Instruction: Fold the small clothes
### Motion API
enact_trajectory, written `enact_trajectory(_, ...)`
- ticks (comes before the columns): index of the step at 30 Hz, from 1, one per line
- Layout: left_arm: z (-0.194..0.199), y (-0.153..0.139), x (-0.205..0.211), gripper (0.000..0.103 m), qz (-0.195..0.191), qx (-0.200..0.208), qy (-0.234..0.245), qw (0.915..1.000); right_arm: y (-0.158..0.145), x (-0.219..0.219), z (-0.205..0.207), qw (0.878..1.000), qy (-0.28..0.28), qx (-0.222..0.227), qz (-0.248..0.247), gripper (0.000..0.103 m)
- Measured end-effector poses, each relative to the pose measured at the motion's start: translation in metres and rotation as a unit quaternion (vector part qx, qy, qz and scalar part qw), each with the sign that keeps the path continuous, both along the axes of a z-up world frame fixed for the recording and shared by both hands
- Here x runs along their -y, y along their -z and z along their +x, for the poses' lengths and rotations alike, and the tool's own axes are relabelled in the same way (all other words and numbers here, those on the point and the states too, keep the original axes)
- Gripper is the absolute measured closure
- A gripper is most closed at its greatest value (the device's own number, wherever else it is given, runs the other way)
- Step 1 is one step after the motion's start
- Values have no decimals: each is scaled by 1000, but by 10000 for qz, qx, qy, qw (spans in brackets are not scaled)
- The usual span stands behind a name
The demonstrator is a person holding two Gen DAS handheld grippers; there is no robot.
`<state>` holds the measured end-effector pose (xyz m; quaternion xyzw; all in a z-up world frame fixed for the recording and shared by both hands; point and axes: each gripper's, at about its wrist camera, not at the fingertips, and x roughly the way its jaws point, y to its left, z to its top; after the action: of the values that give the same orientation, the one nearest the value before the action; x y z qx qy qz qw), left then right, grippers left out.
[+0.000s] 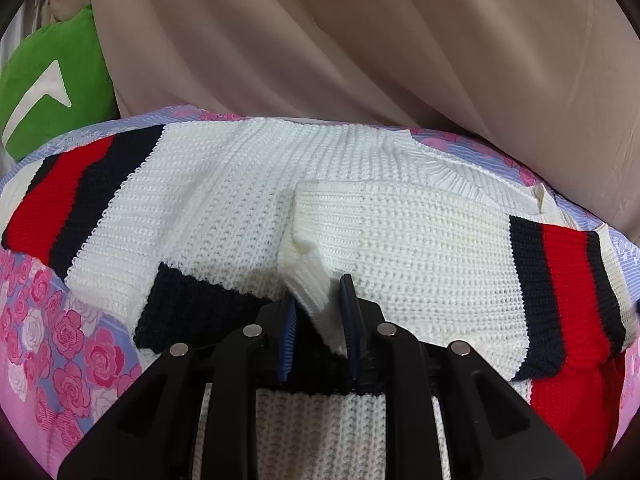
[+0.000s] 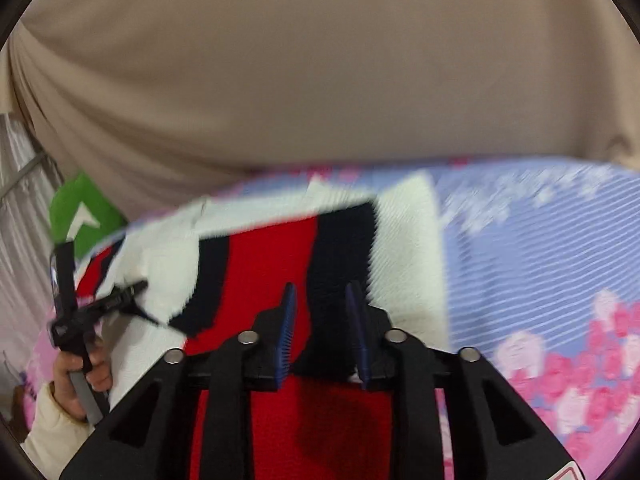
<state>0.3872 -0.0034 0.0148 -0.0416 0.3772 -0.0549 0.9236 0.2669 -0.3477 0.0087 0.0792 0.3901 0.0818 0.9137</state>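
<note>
Chunky ribbed knit sweater on smooth printed cloth bedsheet.

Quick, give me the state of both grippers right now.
Left gripper: partly closed, a white ribbed fold of the sweater sits between its jaws.
Right gripper: jaws apart over the sweater's red and navy stripes; grip cannot be told.

Right wrist view: motion blur is smearing the sweater and the floral sheet.
Right gripper grip: the blur is hiding whether the fingers are pinching the knit.
Sweater hem: the left gripper body is covering it at the bottom edge.
Green cushion: the left frame edge is cutting it off.
</note>
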Motion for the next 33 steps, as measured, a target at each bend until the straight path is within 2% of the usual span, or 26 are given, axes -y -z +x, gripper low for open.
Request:
enact_trajectory(1, -1, 0, -1, 83, -26, -4, 3, 10000, 15, 4, 10, 9991, 196, -179, -335, 103)
enact_trajectory(2, -1, 0, -2, 83, -61, -10, 11, 10000, 24, 17, 10, 9999, 104, 38, -123, 103)
enact_trajectory(3, -1, 1, -2, 83, -81, -18, 17, 10000, 26, 29, 10, 9997, 93, 27, 236, 103)
enact_trajectory(4, -1, 1, -3, 82, -100, -19, 26, 9999, 24, 42, 8, 9981, 339, -5, 523, 103)
enact_trajectory(5, -1, 1, -3, 81, -106, -19, 34, 9999, 20, 46, 7, 9975, 474, -4, 521, 103)
enact_trajectory(9, -1, 1, 0, 81, 21, -11, 33, 10000, -13, 35, 15, 9978, 543, 340, 152, 102)
enact_trajectory(13, -1, 1, 0, 81, -21, -15, 34, 10000, -24, 30, 56, 9979, 550, 294, 147, 101)
enact_trajectory(15, 0, 1, 0, 81, -45, -18, 35, 10000, -15, 30, 89, 9980, 600, 27, 193, 101)
enact_trajectory(17, -1, 1, 0, 80, -43, -17, 37, 10000, 7, 39, 121, 9957, 875, -294, -96, 103)
enact_trajectory(19, 0, 1, 0, 79, -54, -25, 58, 10000, 8, 52, 130, 9939, 1032, -218, 328, 103)
enact_trajectory(21, 0, 1, -1, 79, -63, -25, 59, 10000, -5, 45, 122, 9930, 1167, -78, 194, 103)
enact_trajectory(23, 1, 2, -2, 79, -84, -30, 60, 9999, -18, 25, 97, 9960, 854, 252, -78, 100)
enact_trajectory(25, 1, 2, -3, 78, -103, -33, 63, 9999, -19, 11, 63, 9984, 456, 310, -86, 100)
enact_trajectory(27, 1, 2, -3, 78, -83, -31, 61, 9999, -11, 3, 36, 9988, 208, 257, -350, 100)
enact_trajectory(30, 1, 2, -2, 78, -24, -26, 55, 10000, 19, 11, 24, 9949, 387, -7, -933, 103)
enact_trajectory(33, 2, 2, -1, 77, -46, -25, 48, 10000, 12, 26, 8, 9981, 477, 85, -372, 103)
